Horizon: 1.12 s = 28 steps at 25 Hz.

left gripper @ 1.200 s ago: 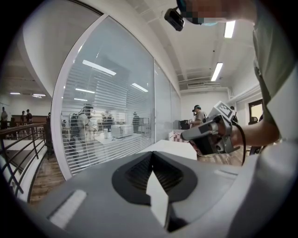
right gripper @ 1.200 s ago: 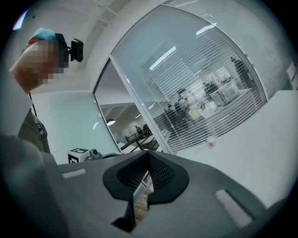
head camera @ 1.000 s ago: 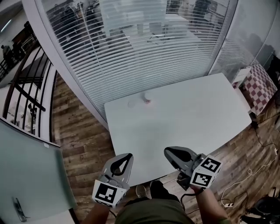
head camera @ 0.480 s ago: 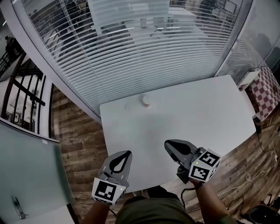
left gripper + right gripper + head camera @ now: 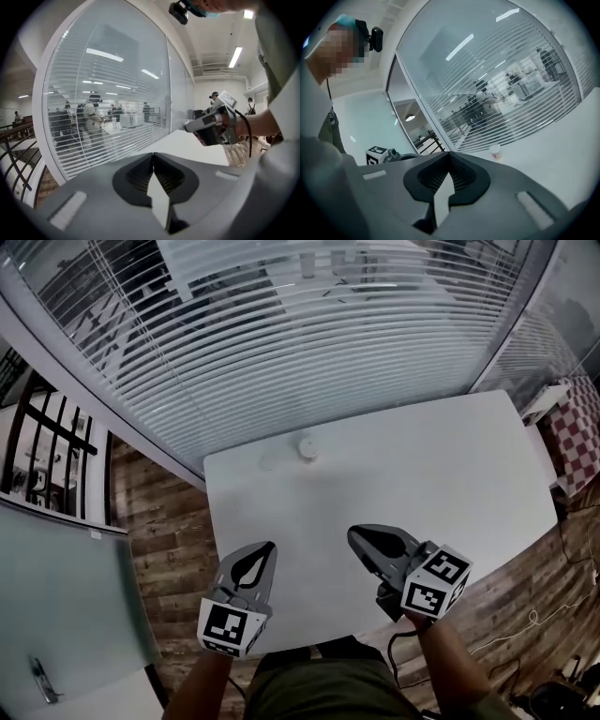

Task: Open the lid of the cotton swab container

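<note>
A small round pale cotton swab container (image 5: 306, 448) stands upright near the far edge of a smooth white rectangular table (image 5: 450, 484), towards its far left corner. In the right gripper view it shows a white top and a reddish band lower down. Both grey moulded plastic grippers hover over the near part of the table, well apart from the container, with bare tabletop between them and it. The left gripper (image 5: 270, 546) has its dark ribbed jaws pressed together with nothing between them. The right gripper (image 5: 353, 534) is closed and empty in the same way. Each carries a white cube with black square markers at its rear, and the two tools sit side by side with a gap between them. Just beyond the table's far edge rises a curved glass wall (image 5: 375, 352) lined with thin horizontal white blind slats, so there is little room behind the container. Brown wooden plank floor (image 5: 169, 521) borders the table on the left and near sides. A black metal railing (image 5: 58, 432) stands at the far left, and a red-and-white checkered thing (image 5: 583, 432) lies off the table's right edge.
</note>
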{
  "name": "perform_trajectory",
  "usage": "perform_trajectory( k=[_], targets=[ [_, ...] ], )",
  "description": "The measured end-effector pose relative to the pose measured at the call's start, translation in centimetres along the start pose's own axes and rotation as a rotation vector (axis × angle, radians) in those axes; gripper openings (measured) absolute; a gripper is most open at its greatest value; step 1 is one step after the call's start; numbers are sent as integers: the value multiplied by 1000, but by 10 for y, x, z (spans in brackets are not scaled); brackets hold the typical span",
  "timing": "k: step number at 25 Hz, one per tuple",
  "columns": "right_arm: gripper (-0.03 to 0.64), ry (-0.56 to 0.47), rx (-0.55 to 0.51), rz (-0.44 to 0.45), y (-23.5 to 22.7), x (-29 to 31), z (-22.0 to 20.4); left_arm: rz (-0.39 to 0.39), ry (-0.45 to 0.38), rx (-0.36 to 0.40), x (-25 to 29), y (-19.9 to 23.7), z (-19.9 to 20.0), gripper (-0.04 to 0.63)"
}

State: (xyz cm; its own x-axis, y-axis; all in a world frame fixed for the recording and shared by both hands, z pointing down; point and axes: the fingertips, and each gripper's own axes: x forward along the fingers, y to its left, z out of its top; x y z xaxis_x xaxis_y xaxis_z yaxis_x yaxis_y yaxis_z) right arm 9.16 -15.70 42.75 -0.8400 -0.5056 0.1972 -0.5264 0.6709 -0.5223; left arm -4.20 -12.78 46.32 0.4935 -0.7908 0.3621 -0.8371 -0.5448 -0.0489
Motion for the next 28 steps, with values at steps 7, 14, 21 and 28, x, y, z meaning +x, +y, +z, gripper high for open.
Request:
perform_trajectory(
  k=[7,14,21,28],
  targets=[
    [9,3,29,-7,-17,7,-10,-39,-19,12,47,19,-16,37],
    [9,5,72,-29,-32,11,-26,-96,16,-31,108,45,-39,107],
    [9,16,98,-52,-41,16,-41,-160,87,26,168,67,-66,175],
    [9,36,128,-89,-54,15,-55,-209,149,69,215,79,-94,239]
  ],
)
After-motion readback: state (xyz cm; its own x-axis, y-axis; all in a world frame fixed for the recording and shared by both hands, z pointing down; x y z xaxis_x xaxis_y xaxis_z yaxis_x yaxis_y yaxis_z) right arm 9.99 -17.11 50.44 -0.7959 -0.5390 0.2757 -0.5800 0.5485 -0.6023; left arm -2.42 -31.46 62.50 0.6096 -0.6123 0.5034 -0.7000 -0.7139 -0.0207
